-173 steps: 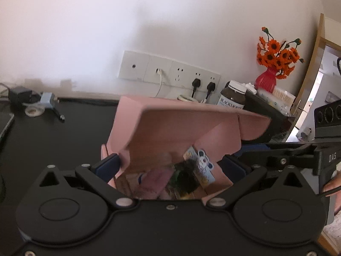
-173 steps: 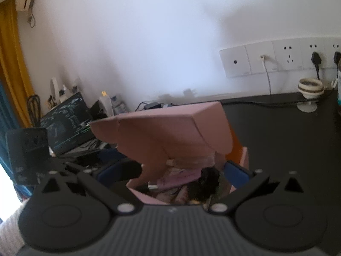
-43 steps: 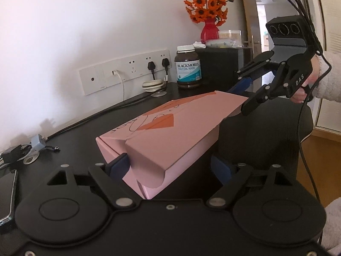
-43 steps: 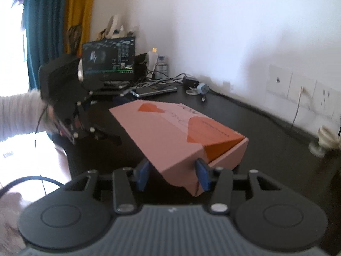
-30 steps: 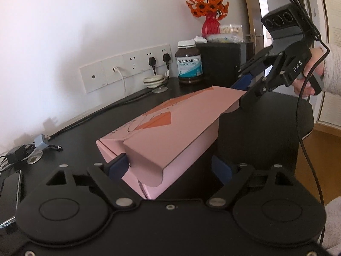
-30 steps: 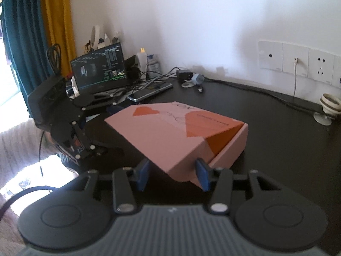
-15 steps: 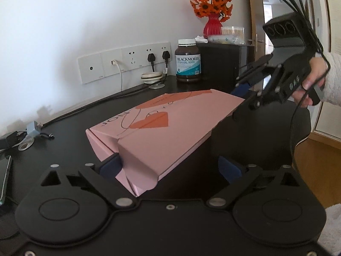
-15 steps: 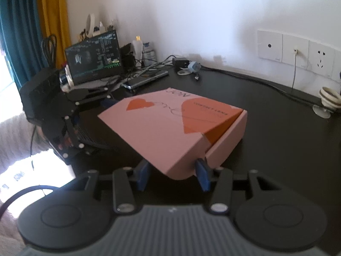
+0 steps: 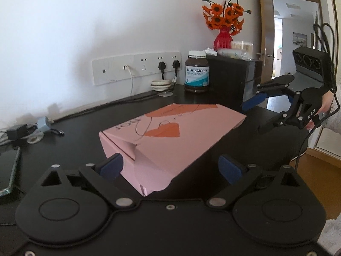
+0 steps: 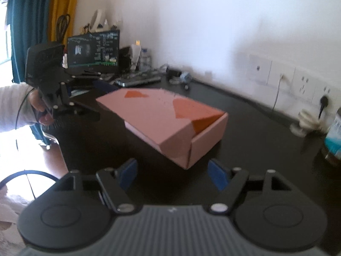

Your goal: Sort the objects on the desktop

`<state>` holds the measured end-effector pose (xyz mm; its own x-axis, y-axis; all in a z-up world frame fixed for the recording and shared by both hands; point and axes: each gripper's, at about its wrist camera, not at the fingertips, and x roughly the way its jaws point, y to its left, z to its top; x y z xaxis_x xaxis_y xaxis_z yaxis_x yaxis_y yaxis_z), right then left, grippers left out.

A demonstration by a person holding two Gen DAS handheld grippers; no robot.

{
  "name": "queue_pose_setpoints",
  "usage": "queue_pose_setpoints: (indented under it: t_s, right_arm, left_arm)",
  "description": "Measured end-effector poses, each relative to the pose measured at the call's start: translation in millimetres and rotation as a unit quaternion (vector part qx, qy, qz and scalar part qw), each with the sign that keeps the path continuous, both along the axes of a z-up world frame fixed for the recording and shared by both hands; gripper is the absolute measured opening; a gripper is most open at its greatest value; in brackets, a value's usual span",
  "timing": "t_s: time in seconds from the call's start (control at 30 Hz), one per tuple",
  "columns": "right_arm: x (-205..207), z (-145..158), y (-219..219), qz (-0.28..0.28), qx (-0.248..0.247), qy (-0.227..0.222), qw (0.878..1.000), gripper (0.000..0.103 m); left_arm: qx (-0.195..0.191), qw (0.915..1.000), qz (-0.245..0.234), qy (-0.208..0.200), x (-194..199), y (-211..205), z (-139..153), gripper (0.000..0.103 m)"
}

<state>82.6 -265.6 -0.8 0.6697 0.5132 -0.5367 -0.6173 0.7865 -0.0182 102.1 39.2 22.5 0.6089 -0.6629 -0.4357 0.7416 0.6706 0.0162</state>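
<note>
Lying lid-down between both open, empty grippers, the box has its corner nearest the left gripper; the right gripper hangs back.

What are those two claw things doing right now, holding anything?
Left gripper: open, holding nothing; the pink box sits between its fingers, ungripped.
Right gripper: open, empty, clear of the box.
</note>
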Motion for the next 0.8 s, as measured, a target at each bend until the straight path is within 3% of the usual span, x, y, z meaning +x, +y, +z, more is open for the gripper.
queue_pose_setpoints:
  t_s: [0.07,0.17,0.23,0.33,0.47,0.8]
  right_arm:
    - [-7.5,6.4,-1.3,0.006,-0.004,-0.031,1.0,0.073]
    - [-11.9,19.3,-6.7,0.014,0.038,-0.067,0.997,0.074]
    - [-4.6,25.3,-8.8,-0.01,0.074,-0.076,0.994,0.077]
    - [16.2,24.5,-0.8,-0.072,0.069,-0.083,0.992,0.079]
    - [38.2,10.5,3.1,-0.107,0.069,-0.049,0.991,0.079]
    - [50.1,-22.5,-1.4,-0.126,0.077,-0.001,0.989,0.079]
  left_arm:
    - [-0.002,1.0,0.002,-0.006,-3.4,1.5,5.0,0.097]
    - [-0.026,0.9993,0.016,-0.019,-4.9,1.8,18.9,0.098]
    - [-0.039,0.9972,0.05,-0.039,-3.5,-1.9,25.2,0.098]
    - [-0.034,0.9927,0.094,-0.068,-0.9,-11.0,26.3,0.099]
    - [-0.023,0.987,0.132,-0.088,4.5,-18.8,22.4,0.099]
    - [-0.01,0.9839,0.169,-0.056,32.6,-25.2,2.8,0.099]
